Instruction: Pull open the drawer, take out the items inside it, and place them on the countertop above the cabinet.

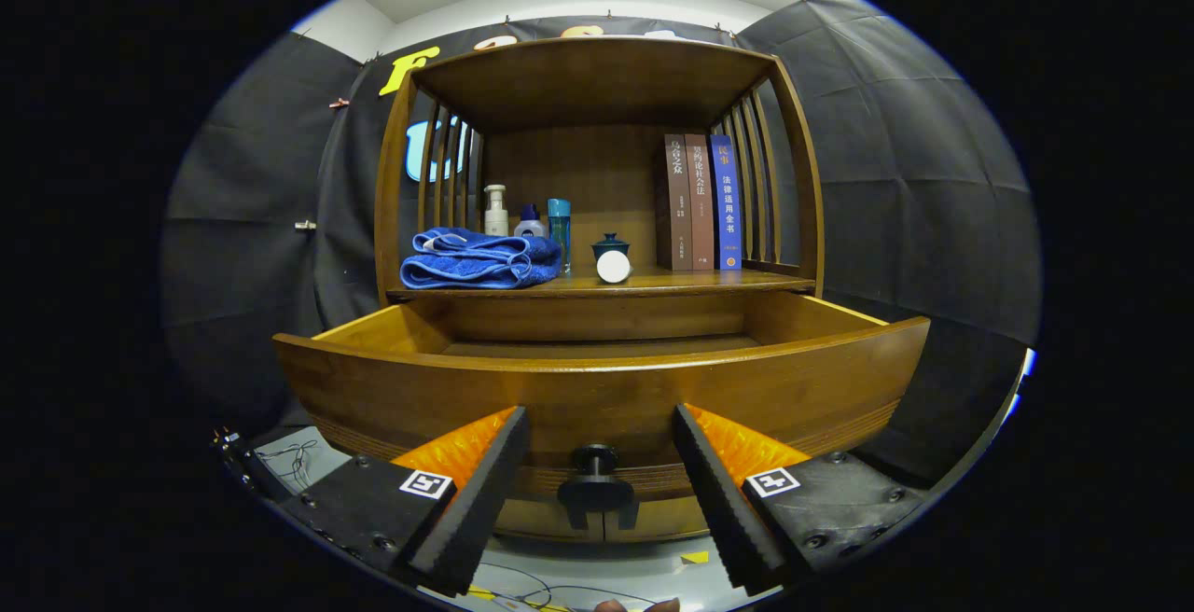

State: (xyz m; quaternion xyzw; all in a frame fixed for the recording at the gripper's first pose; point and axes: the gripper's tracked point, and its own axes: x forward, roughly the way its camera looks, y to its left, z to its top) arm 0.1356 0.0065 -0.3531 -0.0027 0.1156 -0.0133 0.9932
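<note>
A wooden cabinet stands before me with its drawer (597,388) pulled out toward me. The drawer's dark knob (595,459) sits between my two fingers, untouched by either. My gripper (597,491) is open, one finger on each side of the knob with a wide gap. From this low angle only a strip of the drawer's bare wooden floor shows; most of the inside is hidden behind the front panel. On the countertop (672,284) above the drawer lie a folded blue towel (480,260), a small white round item (613,267) and a dark lidded cup (610,244).
At the back of the countertop stand a white pump bottle (495,211), a small bottle (530,220) and a blue bottle (559,228). Three upright books (700,201) fill its right side. Slatted side walls and a top board enclose the shelf. Cables lie on the floor below.
</note>
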